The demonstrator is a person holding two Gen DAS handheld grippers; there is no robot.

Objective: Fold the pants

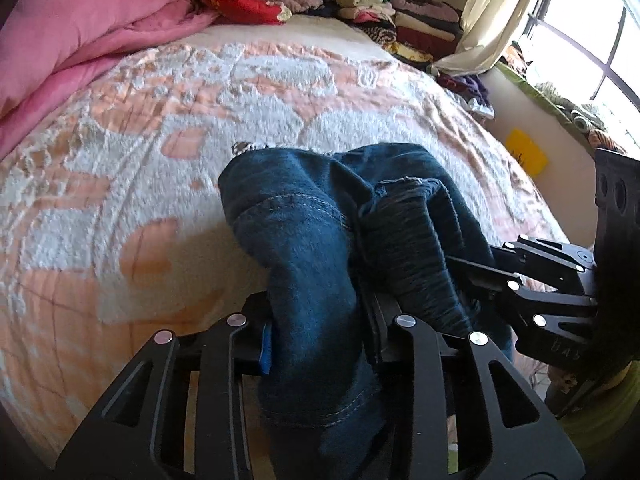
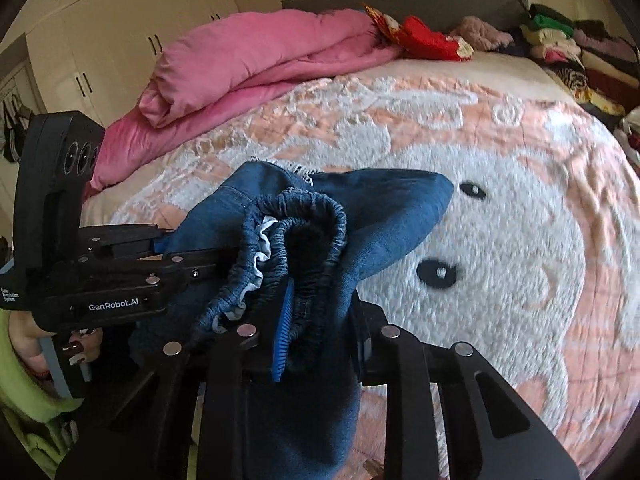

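The pants (image 1: 304, 224) are dark blue denim, bunched and held above the bed between both grippers. My left gripper (image 1: 320, 344) is shut on a hemmed end of the pants. My right gripper (image 2: 320, 332) is shut on the gathered elastic waistband (image 2: 296, 220), with the rest of the pants (image 2: 384, 208) draped over it. The right gripper (image 1: 480, 272) enters the left wrist view from the right, closed on the same bundle. The left gripper (image 2: 168, 252) enters the right wrist view from the left.
The bed carries a pink and white fluffy blanket (image 1: 168, 128) with a bear face (image 2: 480, 240). A pink duvet (image 2: 248, 64) lies rolled at the back left. Stacks of folded clothes (image 1: 392, 12) sit at the head of the bed. A curtain and window (image 1: 592, 40) are on the right.
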